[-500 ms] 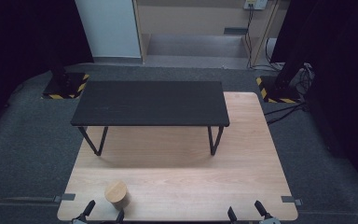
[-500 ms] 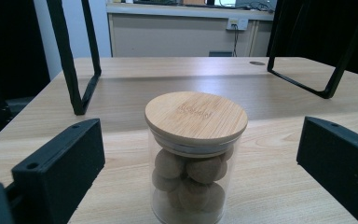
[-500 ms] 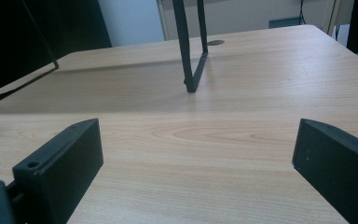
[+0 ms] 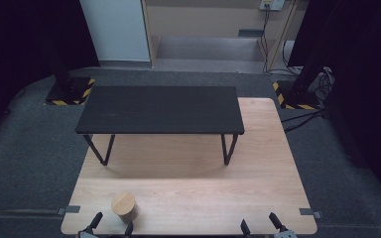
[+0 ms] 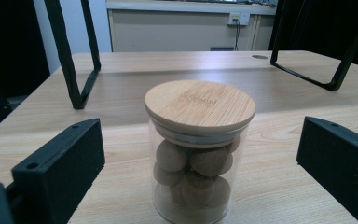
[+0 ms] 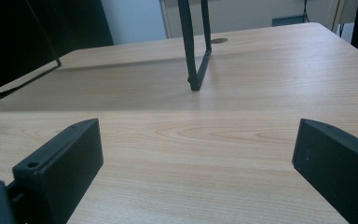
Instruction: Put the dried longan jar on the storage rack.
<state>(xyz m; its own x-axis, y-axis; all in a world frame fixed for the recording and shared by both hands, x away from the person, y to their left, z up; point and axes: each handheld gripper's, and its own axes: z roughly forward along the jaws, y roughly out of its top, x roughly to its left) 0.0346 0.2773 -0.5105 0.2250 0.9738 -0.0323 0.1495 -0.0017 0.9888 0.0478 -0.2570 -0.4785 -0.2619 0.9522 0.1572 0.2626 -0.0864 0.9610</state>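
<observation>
At the near left corner of the light wooden table (image 4: 188, 198), a small glass jar (image 4: 124, 208) stands upright, and the left gripper (image 4: 111, 225) sits just behind it at the table's near edge. In the left gripper view the jar (image 5: 199, 154) stands between the two black jaws, which are spread wide, with clear wood showing on either side of the glass; neither pad touches it. A round bamboo lid (image 5: 200, 105) closes the jar (a faint mark is pressed into its top, too small to read), and below the lid's metal-looking band the glass is packed with brown balls (image 5: 191, 170), roughly cork-coloured, heaped from the bottom nearly up to the rim.

The right gripper (image 4: 260, 225) sits at the near edge too, toward the table's right side and well apart from the jar. Its jaws are likewise spread wide, and in the right gripper view (image 6: 191, 182) there is bare wood grain between them.

Farther back, a low black bench (image 4: 161, 109) with thin black metal legs stands across the far half of the table, its shadow lying on the wood beneath. Its legs show beyond the jar in the left gripper view (image 5: 74, 60) and in the right gripper view (image 6: 196, 46). Dark grey carpet (image 4: 30, 148) surrounds the table.
</observation>
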